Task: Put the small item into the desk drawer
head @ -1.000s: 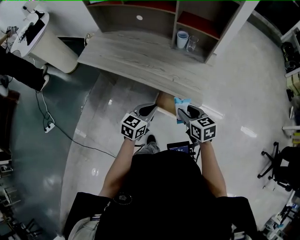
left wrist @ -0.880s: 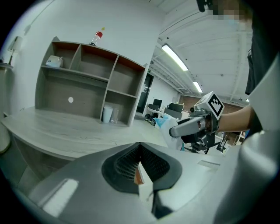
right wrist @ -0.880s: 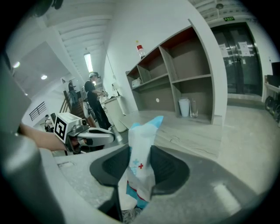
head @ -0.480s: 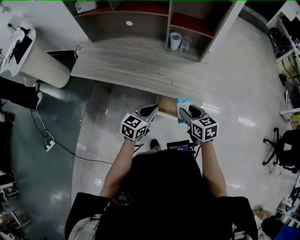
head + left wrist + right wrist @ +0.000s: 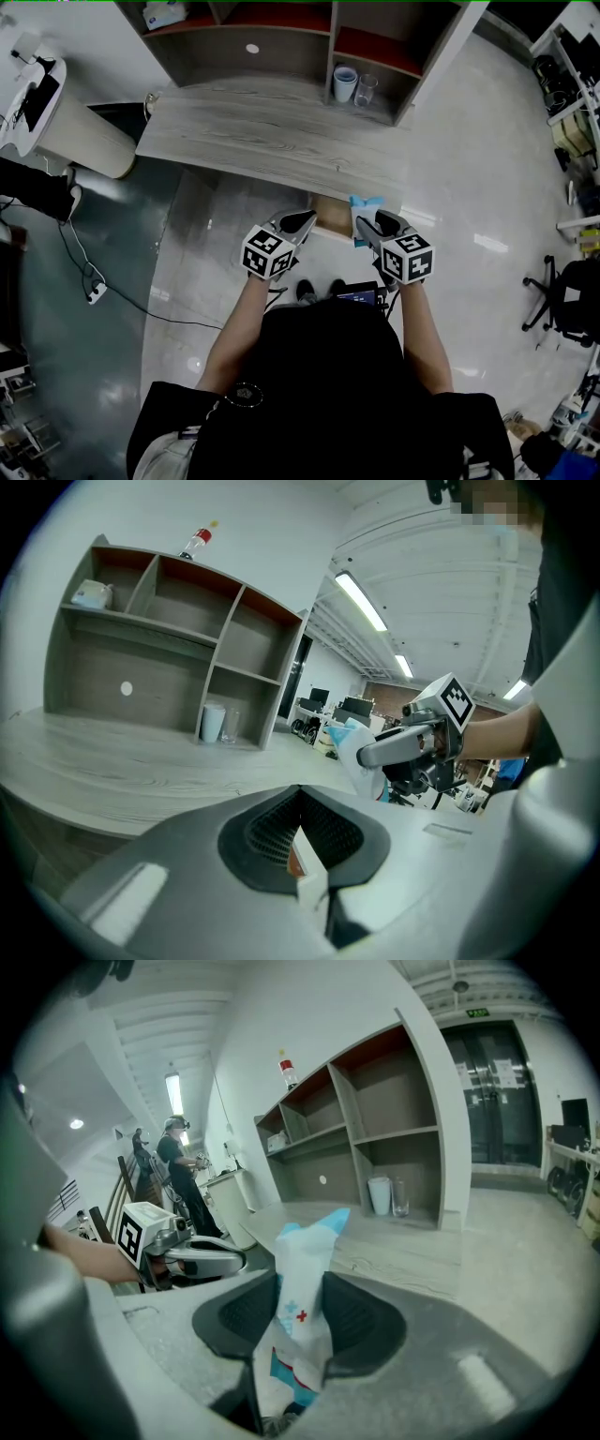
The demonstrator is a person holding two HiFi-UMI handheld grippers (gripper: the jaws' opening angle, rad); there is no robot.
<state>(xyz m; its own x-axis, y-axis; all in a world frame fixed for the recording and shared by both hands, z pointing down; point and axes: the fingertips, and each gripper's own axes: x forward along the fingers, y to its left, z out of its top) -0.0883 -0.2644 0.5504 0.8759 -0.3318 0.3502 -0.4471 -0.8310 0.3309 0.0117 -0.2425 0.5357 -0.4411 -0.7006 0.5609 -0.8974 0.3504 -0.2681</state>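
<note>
My right gripper [image 5: 365, 226] is shut on a small white and blue packet [image 5: 364, 203], which sticks up between the pads [image 5: 302, 1307]. A tan drawer [image 5: 330, 208] sticks out from under the front edge of the grey wooden desk [image 5: 272, 131], and the packet hangs by its right end. My left gripper [image 5: 304, 219] hovers at the drawer's left end with its jaws together and nothing held. In the left gripper view the right gripper [image 5: 375, 754] and packet [image 5: 361, 761] show in front of the desk. From the right gripper's camera the left gripper [image 5: 225, 1262] is visible at the left.
A shelf hutch [image 5: 281, 37] stands at the back of the desk, with a white cup [image 5: 345, 84] and a glass [image 5: 366, 90] in its lower right bay. A round white stand [image 5: 66, 112] is at the left. Another person [image 5: 183, 1180] stands far off.
The head view has shifted a little, so the desk sits further left in the picture. Both grippers stay by the drawer, and the right one still holds the packet.
</note>
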